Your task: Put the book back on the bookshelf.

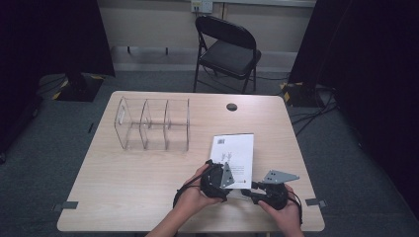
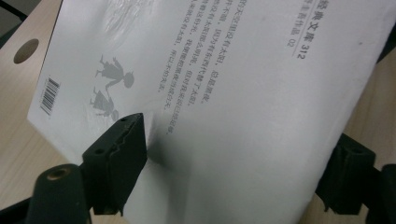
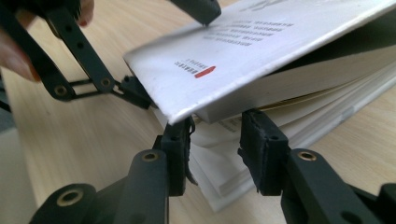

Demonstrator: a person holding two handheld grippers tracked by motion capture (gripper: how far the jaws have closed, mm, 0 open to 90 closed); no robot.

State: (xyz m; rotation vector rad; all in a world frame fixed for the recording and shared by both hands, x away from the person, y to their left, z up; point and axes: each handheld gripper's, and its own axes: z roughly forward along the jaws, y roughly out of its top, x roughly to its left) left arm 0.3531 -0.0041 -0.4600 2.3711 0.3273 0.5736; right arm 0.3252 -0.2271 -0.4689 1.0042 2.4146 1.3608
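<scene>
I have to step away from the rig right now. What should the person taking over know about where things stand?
Left tool: open, its jaws astride the white book, one tip on the cover.
Right tool: open, jaws at the book's near corner, under the lifted cover, loose pages between them.
The book lies flat on the table, back cover up, right of the clear divided organizer, whose compartments hold nothing.
Done: cover edge raised at the near end.
Left: probably get a firm hold on the book and move it, perhaps into the organizer.
</scene>
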